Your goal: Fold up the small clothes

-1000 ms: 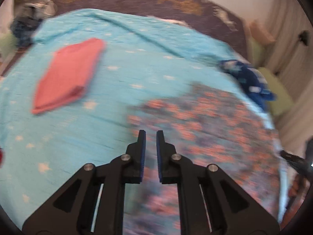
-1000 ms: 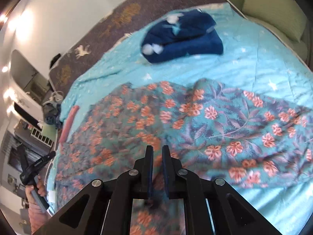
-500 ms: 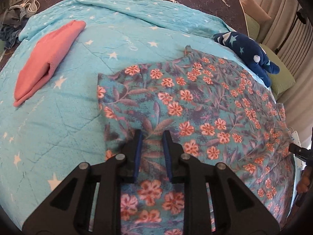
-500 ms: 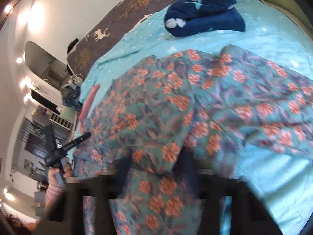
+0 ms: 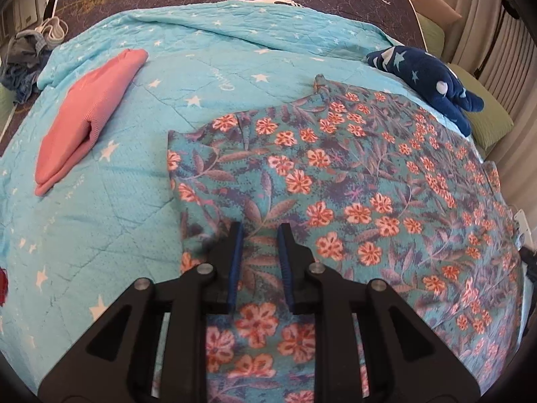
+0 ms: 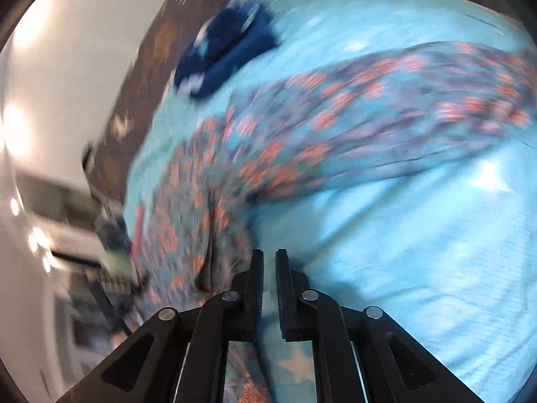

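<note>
The left gripper (image 5: 258, 235), fingers parted and empty, hovers over the floral garment's (image 5: 352, 181) near-left corner; its length runs rightward across the bed (image 5: 100, 201).

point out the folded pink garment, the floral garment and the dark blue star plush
folded pink garment (image 5: 89, 117), left wrist view, middle of its top layer
floral garment (image 5: 352, 181), left wrist view, middle of the spread fabric
dark blue star plush (image 5: 426, 74), left wrist view, middle of its body
</note>
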Demonstrator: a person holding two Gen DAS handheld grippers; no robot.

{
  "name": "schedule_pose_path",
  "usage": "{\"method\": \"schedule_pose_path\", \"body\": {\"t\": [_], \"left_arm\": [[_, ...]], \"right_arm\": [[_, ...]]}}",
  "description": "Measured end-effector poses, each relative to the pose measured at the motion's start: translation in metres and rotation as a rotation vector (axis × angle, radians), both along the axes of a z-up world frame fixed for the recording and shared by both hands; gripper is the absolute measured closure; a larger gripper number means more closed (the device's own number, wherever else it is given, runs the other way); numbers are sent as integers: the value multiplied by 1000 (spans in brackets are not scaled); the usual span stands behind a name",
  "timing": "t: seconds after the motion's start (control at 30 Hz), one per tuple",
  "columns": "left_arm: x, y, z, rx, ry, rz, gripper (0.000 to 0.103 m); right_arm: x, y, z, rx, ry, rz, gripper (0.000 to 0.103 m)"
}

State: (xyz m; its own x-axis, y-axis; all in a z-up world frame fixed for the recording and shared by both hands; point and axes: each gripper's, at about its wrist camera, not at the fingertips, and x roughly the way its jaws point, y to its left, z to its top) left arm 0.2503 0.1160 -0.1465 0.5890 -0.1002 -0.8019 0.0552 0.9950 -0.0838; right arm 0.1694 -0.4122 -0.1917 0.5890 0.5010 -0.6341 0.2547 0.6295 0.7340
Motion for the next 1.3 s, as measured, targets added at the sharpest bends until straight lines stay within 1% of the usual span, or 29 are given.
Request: {"method": "schedule_pose_path", "body": {"t": [0.03, 0.07, 0.1, 0.13, 0.17, 0.2, 0.27, 0.3, 0.37, 0.43, 0.5, 0.57, 0.63, 0.67, 0.7, 0.73, 0.77, 0.8, 0.87, 0.9, 0.97, 1.03, 1.07, 1.13, 1.17, 1.2, 1.23, 1.27, 1.3], "left_arm": [[-1, -1, 1, 6, -1, 1, 79], [-4, -1, 4, 7, 0, 6, 77], [-6, -1, 6, 3, 0, 10, 71], [-8, -2, 8, -1, -2, 10, 66], [-11, -5, 11, 3, -7, 4, 56], [-13, -9, 12, 19, -12, 1, 49], [-18, -19, 15, 86, -33, -4, 48], [-21, -25, 16, 119, -43, -15, 48], [-23, -32, 19, 125, -47, -29, 47], [-25, -35, 21, 96, -41, -28, 45], [-26, -35, 24, 56, -44, -13, 37], [-28, -34, 28, 30, -61, 6, 35], [-30, -34, 29, 29, -74, 12, 35], [-30, -35, 29, 39, -71, 11, 35], [-30, -36, 29, 50, -67, 12, 35], [-31, -36, 29, 58, -66, 13, 35], [-32, -36, 29, 62, -67, 13, 35], [-35, -36, 30, 62, -69, 13, 34], [-39, -34, 32, 52, -75, 14, 34], [-40, -33, 34, 44, -78, 16, 34], [-45, -29, 38, 17, -86, 20, 33], [-49, -27, 41, -1, -95, 29, 32], [-52, -25, 42, -9, -101, 37, 29], [-55, -22, 44, -18, -111, 50, 26], [-58, -21, 44, -20, -114, 55, 26], [-60, -18, 43, -25, -112, 61, 26], [-62, -16, 42, -30, -108, 67, 26], [-64, -14, 40, -37, -103, 72, 26], [-66, -11, 38, -47, -94, 79, 26]], "right_arm": [[-6, -14, 0, -2, -11, -64, 88], [-11, -25, -1, -2, -9, -113, 81], [-17, -40, -3, -4, 1, -173, 74], [-22, -52, -4, -8, 11, -218, 72], [-28, -66, -7, -11, 18, -277, 63], [-35, -83, -10, -13, 24, -350, 54], [-49, -108, -15, 3, 39, -460, 47], [-54, -119, -18, 17, 46, -508, 46], [-59, -138, -26, 39, 58, -574, 43], [-57, -154, -36, 55, 61, -631, 43], [-59, -174, -45, 80, 52, -683, 43], [-52, -192, -54, 107, 44, -749, 43], [-43, -203, -57, 99, 55, -792, 44], [-40, -206, -57, 86, 59, -809, 48], [-35, -207, -55, 70, 62, -809, 67], [-37, -213, -55, 52, 61, -793, 83], [-31, -212, -53, 47, 56, -758, 97], [-26, -210, -50, 50, 45, -743, 97], [-24, -201, -30, 13, -14, -729, 97], [-24, -195, -18, -19, -43, -712, 97], [-15, -172, 19, -90, -140, -632, 97], [-5, -129, 64, -154, -244, -506, 97], [2, -103, 86, -192, -296, -434, 96], [15, -35, 132, -282, -422, -257, 95], [19, -3, 147, -313, -472, -175, 94], [22, 33, 158, -334, -521, -81, 91], [26, 74, 164, -343, -559, 41, 88], [29, 112, 164, -341, -568, 166, 68], [34, 148, 159, -337, -548, 289, 49]]}}
